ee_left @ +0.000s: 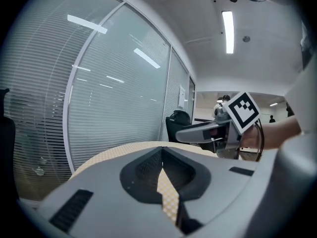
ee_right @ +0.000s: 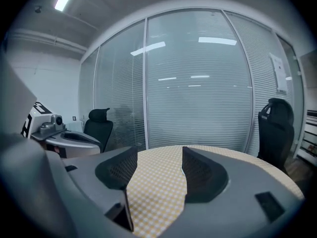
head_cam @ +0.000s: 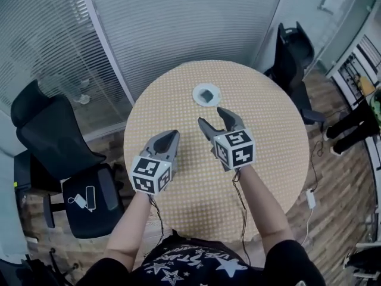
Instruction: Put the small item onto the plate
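In the head view a small dark square item (head_cam: 207,95) lies on a white plate (head_cam: 197,98) at the far middle of the round table (head_cam: 268,136) with its yellow checked cloth. My right gripper (head_cam: 211,117) hovers just short of the plate, open and empty; in its own view the right gripper (ee_right: 159,157) shows only cloth between the jaws. My left gripper (head_cam: 173,134) is nearer and to the left, shut with nothing in it; the left gripper (ee_left: 162,152) has its tips meeting. Neither gripper view shows the plate.
Black office chairs (head_cam: 50,133) stand left of the table, one seat (head_cam: 89,200) carrying a white charger. Another black chair (head_cam: 293,51) is at the far right. A glass wall with blinds (head_cam: 178,22) runs behind. A person's legs (head_cam: 351,124) show at the right edge.
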Motion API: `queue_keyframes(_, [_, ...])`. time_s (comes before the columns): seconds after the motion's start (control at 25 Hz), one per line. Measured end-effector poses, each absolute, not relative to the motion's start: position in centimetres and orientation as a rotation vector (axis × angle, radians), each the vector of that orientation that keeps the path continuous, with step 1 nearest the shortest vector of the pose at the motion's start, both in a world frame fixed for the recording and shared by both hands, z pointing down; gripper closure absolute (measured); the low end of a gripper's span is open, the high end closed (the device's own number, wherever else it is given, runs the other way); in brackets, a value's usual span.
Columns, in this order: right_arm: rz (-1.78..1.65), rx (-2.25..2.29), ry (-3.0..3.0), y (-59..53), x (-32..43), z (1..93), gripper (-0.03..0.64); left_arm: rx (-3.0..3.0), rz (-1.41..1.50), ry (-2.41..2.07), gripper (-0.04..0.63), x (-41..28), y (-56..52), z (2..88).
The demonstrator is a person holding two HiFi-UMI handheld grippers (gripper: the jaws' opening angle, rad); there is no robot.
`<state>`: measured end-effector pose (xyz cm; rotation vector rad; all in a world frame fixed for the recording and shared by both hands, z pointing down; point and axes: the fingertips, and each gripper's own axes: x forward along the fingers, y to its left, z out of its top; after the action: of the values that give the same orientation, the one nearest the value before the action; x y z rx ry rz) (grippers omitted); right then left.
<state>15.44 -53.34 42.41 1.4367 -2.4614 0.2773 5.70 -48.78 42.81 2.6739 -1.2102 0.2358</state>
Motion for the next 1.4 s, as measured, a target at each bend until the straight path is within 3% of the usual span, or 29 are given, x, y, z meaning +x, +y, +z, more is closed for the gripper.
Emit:
queue_keyframes(0.28, [0.227, 1.585, -2.453, -47.4, 15.0, 38.2, 0.386, 2.778, 0.166, -1.144, 0.588, 5.2, -44.6, 39.0])
queue_keyframes(0.6, [0.22, 1.734, -2.422, -37.9, 15.3, 37.1, 0.533, 2.83, 0.059, -0.945, 0.589, 6.0, -37.6, 38.1])
queue_keyframes(0.76, [0.29, 1.767, -2.454, -33.3, 15.5, 38.1, 0.569, 2.851, 0.05, -0.852, 0.589, 7.3, -35.4, 38.7])
queue_keyframes(1.4, [0.454, 1.837, -2.465, -19.7, 21.9, 40.7, 0.581, 2.788, 0.164, -0.728, 0.589, 14.1, -24.7, 41.1])
